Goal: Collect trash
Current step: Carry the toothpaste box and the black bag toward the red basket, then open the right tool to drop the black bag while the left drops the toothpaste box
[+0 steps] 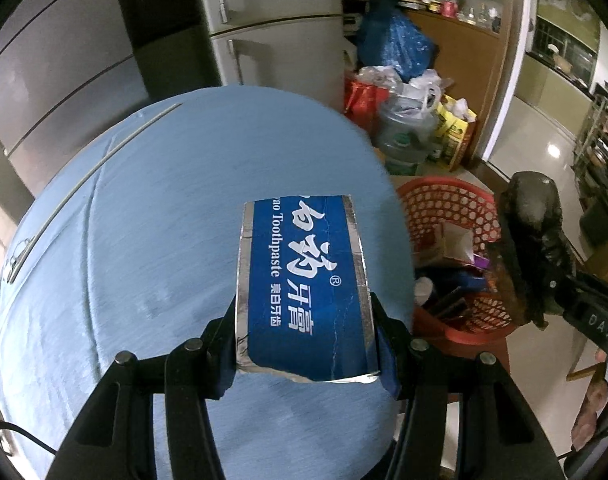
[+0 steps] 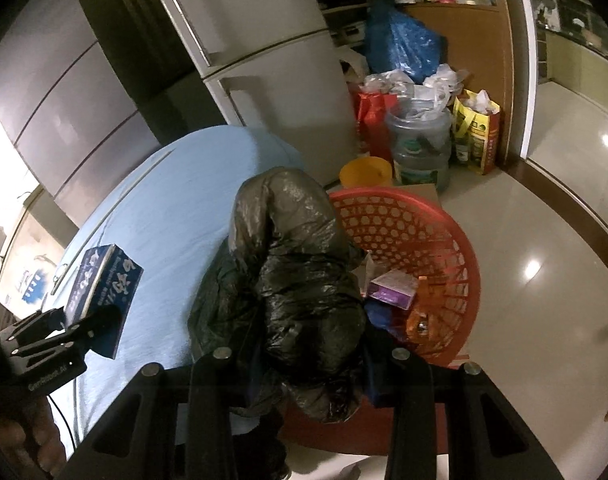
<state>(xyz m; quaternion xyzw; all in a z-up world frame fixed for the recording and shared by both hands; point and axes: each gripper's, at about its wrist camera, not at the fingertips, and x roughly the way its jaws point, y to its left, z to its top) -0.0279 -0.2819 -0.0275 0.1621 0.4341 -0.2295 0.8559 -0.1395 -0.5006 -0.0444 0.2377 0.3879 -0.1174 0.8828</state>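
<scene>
Blue toothpaste box (image 1: 304,288), torn cardboard with silver edges, is pinched across its width between the fingers of the left gripper (image 1: 306,344), held up over the light blue round table (image 1: 143,220). In the right wrist view that same box sits out at 9 o'clock. The right gripper (image 2: 304,360) has its fingers clamped on a crumpled black plastic bag (image 2: 287,280), which bulges up right in front of the camera and hangs over the near rim of the red perforated plastic basket (image 2: 404,232).

So my read: both bits of trash are picked up and we're in the carry-to-bin step. The basket is just off the table edge at about 3 o'clock from the box, and already has a purple carton (image 2: 392,292) and an orange wrapper (image 2: 420,316) in it.

Next move probably needs each load brought over the basket's open middle, then the fingers let go. The bag is floppy and could snag the rim.

Further back: grey fridge (image 2: 263,80), water jug (image 2: 420,148), blue sack (image 2: 404,44).
</scene>
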